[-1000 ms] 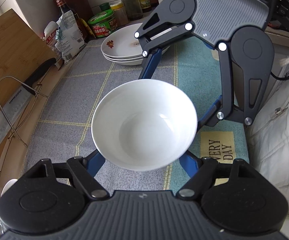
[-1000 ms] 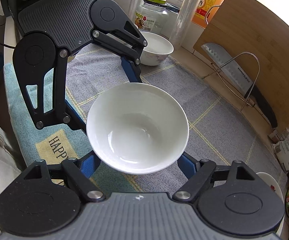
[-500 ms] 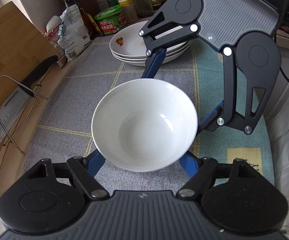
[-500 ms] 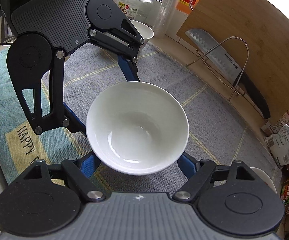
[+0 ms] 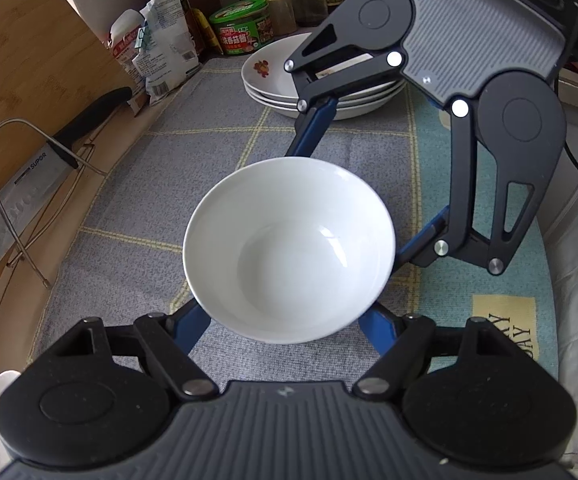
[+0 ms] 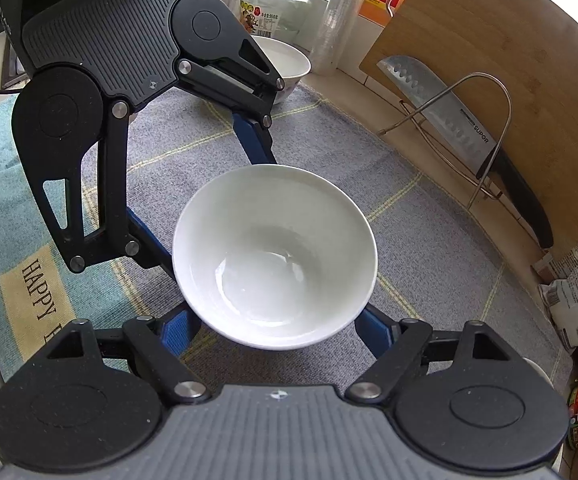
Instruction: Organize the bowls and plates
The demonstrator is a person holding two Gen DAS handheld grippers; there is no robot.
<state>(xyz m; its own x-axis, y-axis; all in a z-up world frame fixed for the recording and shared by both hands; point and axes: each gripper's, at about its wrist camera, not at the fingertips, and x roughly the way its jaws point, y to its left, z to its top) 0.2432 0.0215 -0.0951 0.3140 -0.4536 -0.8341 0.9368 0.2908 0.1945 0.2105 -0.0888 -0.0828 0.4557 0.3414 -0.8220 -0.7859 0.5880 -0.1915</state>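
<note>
A white bowl [image 5: 289, 256] hangs above the grey checked mat, held between both grippers from opposite sides; it also shows in the right wrist view [image 6: 275, 256]. My left gripper [image 5: 289, 320] has its blue fingers spread around the bowl's near side. My right gripper [image 6: 275, 320] grips it the same way from the other side. Each gripper shows in the other's view. A stack of white plates [image 5: 273, 80] with a red flower print sits far on the mat. A second white bowl [image 6: 289, 64] stands near the jar.
A bamboo cutting board [image 5: 29, 80] and a cleaver [image 5: 13, 208] on a wire rack stand along the left edge. Bottles, a green can [image 5: 245, 32] and packets line the back. A glass jar [image 6: 277, 8] stands by the window. A teal mat [image 6: 17, 200] lies beside the grey one.
Both grippers have carried the bowl along the mat. In the left wrist view the plate stack has come closer; in the right wrist view the second bowl has slid behind the left gripper.
</note>
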